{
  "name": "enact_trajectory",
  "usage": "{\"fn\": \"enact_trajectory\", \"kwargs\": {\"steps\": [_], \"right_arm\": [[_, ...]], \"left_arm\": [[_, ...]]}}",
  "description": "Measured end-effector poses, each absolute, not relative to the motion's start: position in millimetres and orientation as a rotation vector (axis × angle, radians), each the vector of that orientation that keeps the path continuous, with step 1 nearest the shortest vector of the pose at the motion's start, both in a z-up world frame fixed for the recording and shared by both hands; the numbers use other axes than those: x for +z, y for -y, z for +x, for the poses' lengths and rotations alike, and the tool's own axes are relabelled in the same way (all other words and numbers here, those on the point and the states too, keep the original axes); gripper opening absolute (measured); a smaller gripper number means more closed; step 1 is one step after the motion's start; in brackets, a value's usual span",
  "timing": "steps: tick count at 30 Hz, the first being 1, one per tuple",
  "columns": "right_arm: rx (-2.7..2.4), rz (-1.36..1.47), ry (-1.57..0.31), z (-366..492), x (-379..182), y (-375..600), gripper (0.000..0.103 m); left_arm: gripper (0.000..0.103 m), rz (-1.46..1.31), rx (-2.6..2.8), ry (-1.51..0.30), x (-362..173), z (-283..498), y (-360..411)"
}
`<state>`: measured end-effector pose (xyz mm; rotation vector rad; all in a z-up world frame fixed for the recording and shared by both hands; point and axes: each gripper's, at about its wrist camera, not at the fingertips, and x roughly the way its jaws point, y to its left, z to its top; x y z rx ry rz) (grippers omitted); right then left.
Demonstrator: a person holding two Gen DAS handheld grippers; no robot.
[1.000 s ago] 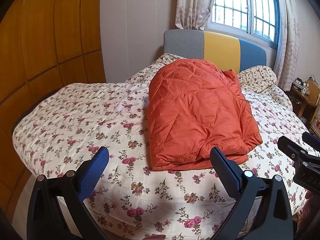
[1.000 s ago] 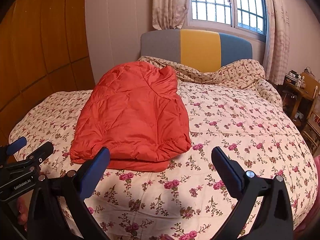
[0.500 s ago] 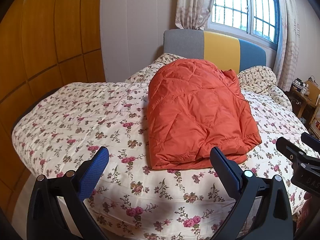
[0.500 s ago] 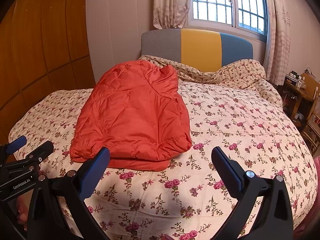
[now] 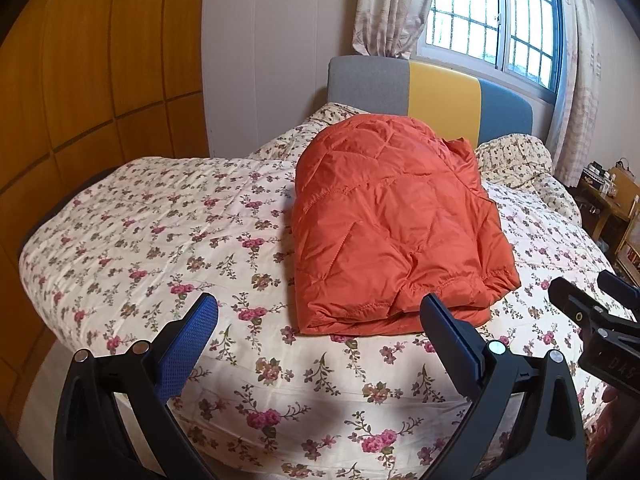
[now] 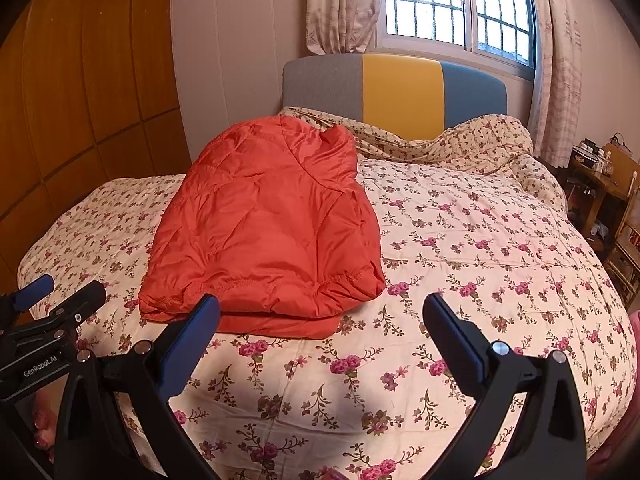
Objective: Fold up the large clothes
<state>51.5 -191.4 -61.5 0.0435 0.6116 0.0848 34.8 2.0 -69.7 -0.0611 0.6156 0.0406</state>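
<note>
An orange quilted puffer jacket [image 5: 392, 224] lies folded in a thick stack on the floral bedspread [image 5: 160, 240]; it also shows in the right wrist view [image 6: 268, 228]. My left gripper [image 5: 320, 320] is open and empty, held back above the foot of the bed, short of the jacket's near hem. My right gripper [image 6: 320, 320] is open and empty, also short of the hem and to its right. Each gripper shows at the edge of the other's view.
A headboard [image 6: 400, 92] in grey, yellow and blue stands at the far end under a barred window [image 6: 456, 4]. Wooden wardrobe panels [image 5: 80, 80] line the left wall. A cluttered side table [image 6: 600, 176] stands at the right. A rumpled floral pillow [image 6: 472, 148] lies near the headboard.
Both grippers have drifted back and slightly up from the bed; the jacket looks a little farther off. The jacket has not moved and both stay open.
</note>
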Motion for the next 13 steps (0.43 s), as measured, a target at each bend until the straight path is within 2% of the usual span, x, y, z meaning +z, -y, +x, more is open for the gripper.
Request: {"fn": "enact_trajectory", "kwargs": {"steps": [13], "right_arm": [[0.085,0.053,-0.64,58.5,-69.4,193.7,0.101]], "left_arm": [[0.1,-0.066,0.087,-0.668,-79.8,41.0,-5.6]]}}
